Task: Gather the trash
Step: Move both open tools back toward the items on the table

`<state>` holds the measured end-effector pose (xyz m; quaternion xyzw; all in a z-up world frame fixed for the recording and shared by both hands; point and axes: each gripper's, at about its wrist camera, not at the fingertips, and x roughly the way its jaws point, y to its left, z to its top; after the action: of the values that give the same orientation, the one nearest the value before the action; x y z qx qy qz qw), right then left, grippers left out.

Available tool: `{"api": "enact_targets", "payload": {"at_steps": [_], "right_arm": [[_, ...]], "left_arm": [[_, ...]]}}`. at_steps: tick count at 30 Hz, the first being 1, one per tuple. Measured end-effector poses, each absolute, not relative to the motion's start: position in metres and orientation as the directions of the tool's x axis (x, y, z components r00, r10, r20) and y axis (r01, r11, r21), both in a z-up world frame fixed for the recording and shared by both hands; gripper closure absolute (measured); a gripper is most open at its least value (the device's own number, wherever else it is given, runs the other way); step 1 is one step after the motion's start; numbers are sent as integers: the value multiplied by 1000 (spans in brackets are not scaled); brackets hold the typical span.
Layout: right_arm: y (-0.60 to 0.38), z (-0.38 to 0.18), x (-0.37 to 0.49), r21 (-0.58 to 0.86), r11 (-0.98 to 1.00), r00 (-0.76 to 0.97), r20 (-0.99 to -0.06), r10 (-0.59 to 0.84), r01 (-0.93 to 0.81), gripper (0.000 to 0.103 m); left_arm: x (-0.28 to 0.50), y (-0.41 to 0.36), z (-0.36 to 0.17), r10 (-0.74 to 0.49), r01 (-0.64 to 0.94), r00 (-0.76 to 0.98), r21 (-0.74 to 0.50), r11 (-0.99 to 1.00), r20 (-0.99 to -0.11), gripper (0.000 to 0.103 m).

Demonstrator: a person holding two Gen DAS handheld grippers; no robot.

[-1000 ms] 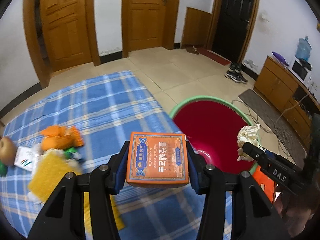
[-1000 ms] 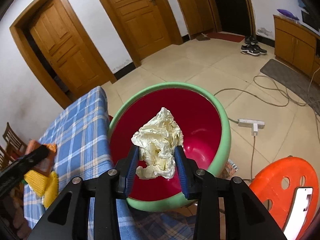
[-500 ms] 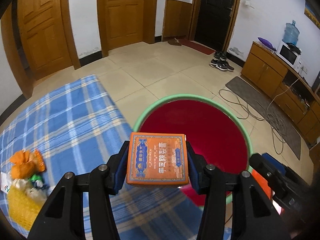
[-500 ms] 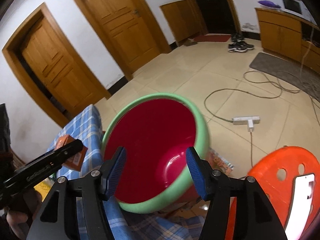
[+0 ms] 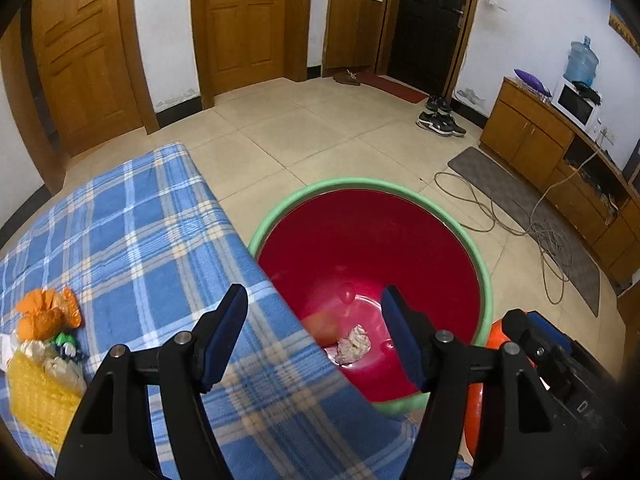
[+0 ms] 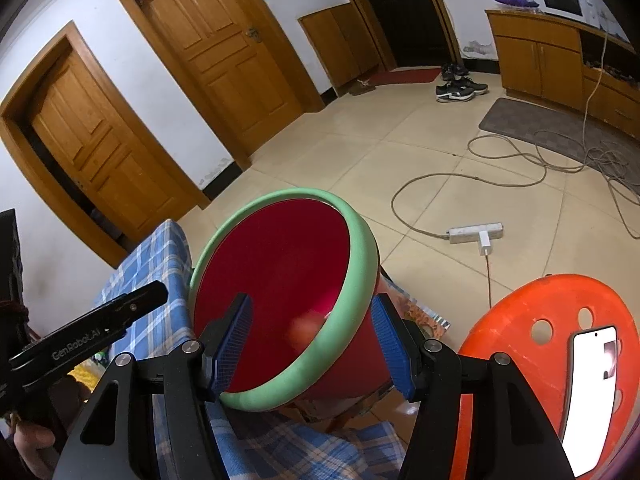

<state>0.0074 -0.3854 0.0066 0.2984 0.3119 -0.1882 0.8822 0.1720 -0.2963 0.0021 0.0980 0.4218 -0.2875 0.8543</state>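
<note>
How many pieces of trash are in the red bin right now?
2: a crumpled paper wad on the bin bottom, and a blurred orange box just left of it. The table edge may hide more.

Left gripper (image 5: 314, 336) fingers just opened, empty, right gripper (image 6: 312, 342) spread, empty

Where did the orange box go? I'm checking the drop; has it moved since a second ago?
Yes. The left gripper has just opened; the orange box fell from its jaws into the red bin, beside the crumpled paper.
</note>
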Motion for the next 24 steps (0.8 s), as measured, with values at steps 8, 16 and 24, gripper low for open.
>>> {"api": "enact_targets", "payload": {"at_steps": [8,16,24], "right_arm": [[-373,16,2,410,768,749,-650,-133,492,40],[-353,27,-1,410,795,763,-638,-99,446,40],[-330,34,-2,406,826,769,-638,-51,391,40]], "left_arm": [[159,-261,15,-395,518,506,-96,850,-767,33],[143,-224,28,-364,470,543,-85,879,-757,33],[131,-174,34,-323,382,579,-101,919,-749,33]]}}
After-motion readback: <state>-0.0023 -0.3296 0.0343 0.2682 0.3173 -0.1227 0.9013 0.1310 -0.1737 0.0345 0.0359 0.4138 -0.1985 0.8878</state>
